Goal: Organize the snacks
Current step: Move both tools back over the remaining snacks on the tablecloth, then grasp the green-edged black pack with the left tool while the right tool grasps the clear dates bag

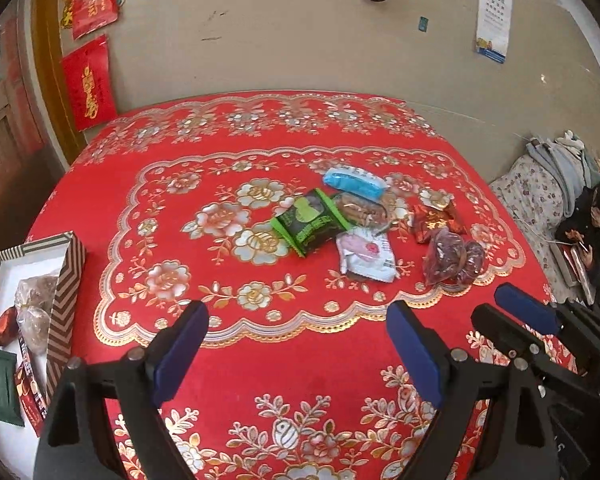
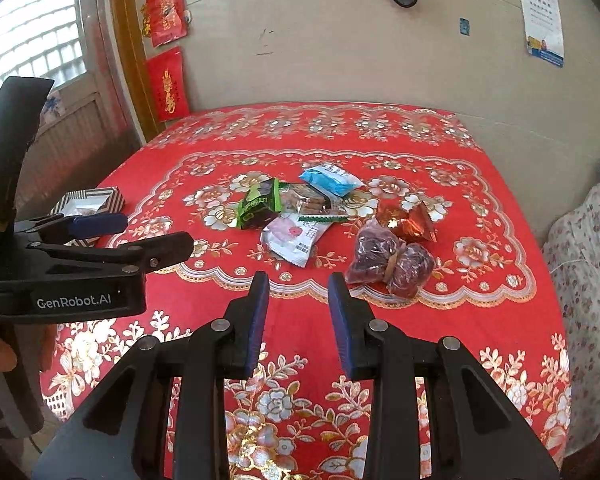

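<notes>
Both grippers hover empty over the near part of the red cloth [image 1: 300, 364], with the snacks ahead of them.

The left gripper [image 1: 296, 344] has its jaws spread wide with nothing between them; the right gripper [image 2: 299, 322] has its jaws drawn close but still parted, also gripping nothing. The loose pile lies beyond both sets of fingertips, well apart from them: a green pack [image 1: 308, 222] ahead of the left gripper, touching a clear pack [image 1: 360, 208] and a white pack [image 1: 366, 254], with a blue pack [image 1: 350, 182] at the far end. The dark bag [image 2: 390, 258] (two bundles tied together) lies nearest the right gripper, just ahead and to its right, with a red pack [image 2: 406, 218] just behind it. The striped box [image 1: 66, 292], already holding some snacks, sits far to the left of the left gripper, at the cloth's edge.
</notes>
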Demonstrator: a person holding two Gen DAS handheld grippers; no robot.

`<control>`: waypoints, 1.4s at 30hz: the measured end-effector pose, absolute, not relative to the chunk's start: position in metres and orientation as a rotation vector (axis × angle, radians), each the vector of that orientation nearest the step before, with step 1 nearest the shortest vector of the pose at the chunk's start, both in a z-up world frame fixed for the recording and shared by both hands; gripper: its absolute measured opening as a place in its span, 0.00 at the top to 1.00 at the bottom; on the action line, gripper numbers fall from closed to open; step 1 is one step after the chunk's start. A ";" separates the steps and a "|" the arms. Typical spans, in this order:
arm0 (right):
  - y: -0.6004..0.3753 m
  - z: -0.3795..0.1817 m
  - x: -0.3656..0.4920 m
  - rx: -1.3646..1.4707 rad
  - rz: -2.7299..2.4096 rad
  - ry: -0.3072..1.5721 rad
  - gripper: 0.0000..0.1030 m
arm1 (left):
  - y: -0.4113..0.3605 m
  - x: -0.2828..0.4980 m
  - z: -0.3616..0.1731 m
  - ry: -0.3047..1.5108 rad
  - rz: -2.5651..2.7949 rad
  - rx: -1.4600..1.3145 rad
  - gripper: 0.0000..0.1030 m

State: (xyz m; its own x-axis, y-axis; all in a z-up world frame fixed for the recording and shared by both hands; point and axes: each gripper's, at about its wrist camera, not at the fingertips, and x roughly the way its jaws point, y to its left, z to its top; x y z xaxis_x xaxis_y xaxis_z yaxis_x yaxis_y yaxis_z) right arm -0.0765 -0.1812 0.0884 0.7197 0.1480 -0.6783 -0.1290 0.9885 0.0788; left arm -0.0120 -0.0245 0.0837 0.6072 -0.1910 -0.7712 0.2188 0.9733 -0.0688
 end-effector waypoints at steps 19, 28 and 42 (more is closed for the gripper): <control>-0.222 0.093 -0.039 0.100 0.110 0.763 0.71 | -0.020 0.054 0.069 0.954 -0.266 0.068 0.08; -0.241 0.080 -0.023 0.133 0.078 0.791 0.71 | -0.030 0.105 0.042 1.087 -0.242 -0.102 0.08; -0.276 0.079 -0.009 0.188 0.044 0.788 0.71 | -0.054 0.126 0.017 1.143 -0.253 -0.166 0.37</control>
